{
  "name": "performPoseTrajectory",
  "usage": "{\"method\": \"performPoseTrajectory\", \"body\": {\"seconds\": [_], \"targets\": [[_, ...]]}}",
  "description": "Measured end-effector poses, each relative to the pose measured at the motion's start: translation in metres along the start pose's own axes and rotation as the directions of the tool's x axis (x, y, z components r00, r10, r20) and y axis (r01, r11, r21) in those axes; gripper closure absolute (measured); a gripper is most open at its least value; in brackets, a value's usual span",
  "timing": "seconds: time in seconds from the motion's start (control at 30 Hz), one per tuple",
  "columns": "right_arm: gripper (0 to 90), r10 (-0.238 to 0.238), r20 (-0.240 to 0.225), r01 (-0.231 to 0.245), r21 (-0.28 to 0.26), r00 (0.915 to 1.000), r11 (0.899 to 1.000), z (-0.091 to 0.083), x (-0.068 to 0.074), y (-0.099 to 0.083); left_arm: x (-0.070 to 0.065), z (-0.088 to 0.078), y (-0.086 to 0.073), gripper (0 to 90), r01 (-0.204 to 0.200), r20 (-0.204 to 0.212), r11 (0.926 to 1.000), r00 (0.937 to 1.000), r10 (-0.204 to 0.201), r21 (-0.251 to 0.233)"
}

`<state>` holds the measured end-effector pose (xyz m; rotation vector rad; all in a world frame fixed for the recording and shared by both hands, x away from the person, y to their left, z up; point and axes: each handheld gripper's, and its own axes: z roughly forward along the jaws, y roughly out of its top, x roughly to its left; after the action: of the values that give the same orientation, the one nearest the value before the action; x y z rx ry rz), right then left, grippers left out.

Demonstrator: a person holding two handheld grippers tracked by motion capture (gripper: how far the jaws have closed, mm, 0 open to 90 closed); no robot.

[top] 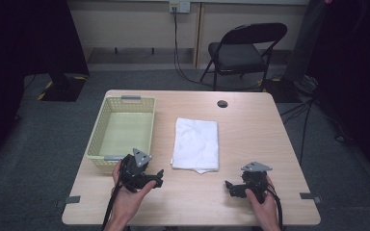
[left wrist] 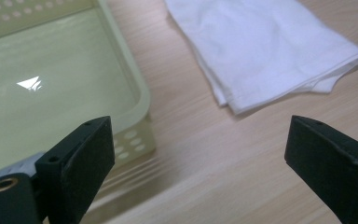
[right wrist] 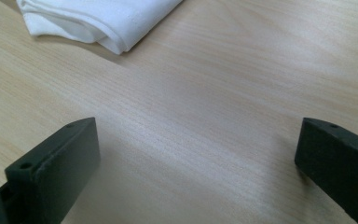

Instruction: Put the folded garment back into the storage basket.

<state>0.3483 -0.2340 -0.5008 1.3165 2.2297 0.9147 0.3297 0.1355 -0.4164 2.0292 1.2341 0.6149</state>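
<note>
A folded white towel (top: pixel 195 144) lies flat at the middle of the wooden table (top: pixel 255 130). Left of it stands an empty pale yellow plastic basket (top: pixel 98 130) with perforated walls. My left gripper (top: pixel 157 178) is held low by the basket's near right corner, open, jaws wide apart with nothing between them. In the left gripper view the basket's corner (left wrist: pixel 137 88) is at left and the towel (left wrist: pixel 265 46) at upper right. My right gripper (top: pixel 230 186) hovers open near the front right, below the towel's near corner (right wrist: pixel 98 16), with bare wood between its jaws.
A black folding chair (top: pixel 243 50) stands beyond the table's far edge. A round black cable hole (top: pixel 222 104) sits near the far edge. Cables run over the floor at right (top: pixel 303 110). Grey tabs (top: pixel 72 199) mark the table's front corners.
</note>
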Motion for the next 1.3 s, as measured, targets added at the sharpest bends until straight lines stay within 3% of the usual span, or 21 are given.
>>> {"method": "performPoseTrajectory", "body": {"seconds": [0.13,0.2,0.27,0.6,0.97,1.3], "targets": [[0.0,0.000,0.000,0.000,0.000,1.0000,1.000,0.000,0.000,0.000,-0.006,0.005,0.008,7.7,-0.017,0.019,0.9998,0.9997,0.017,-0.008],[0.0,0.000,0.000,0.000,0.000,1.0000,1.000,0.000,0.000,0.000,-0.008,0.008,0.009,7.8,-0.015,0.068,0.9997,0.9976,0.016,-0.018],[0.0,0.000,0.000,0.000,0.000,1.0000,1.000,0.000,0.000,0.000,-0.013,0.011,0.011,8.8,-0.024,0.057,0.9995,0.9981,0.025,-0.018],[0.0,0.000,0.000,0.000,0.000,1.0000,1.000,0.000,0.000,0.000,-0.028,0.022,0.028,8.8,-0.055,0.079,0.9983,0.9953,0.056,-0.019],[0.0,0.000,0.000,0.000,0.000,1.0000,1.000,0.000,0.000,0.000,-0.034,0.024,0.043,9.1,-0.044,0.119,0.9979,0.9916,0.049,-0.048],[0.0,0.000,0.000,0.000,0.000,1.0000,1.000,0.000,0.000,0.000,-0.033,0.027,0.053,8.9,-0.058,0.102,0.9960,0.9926,0.065,-0.068]]}}
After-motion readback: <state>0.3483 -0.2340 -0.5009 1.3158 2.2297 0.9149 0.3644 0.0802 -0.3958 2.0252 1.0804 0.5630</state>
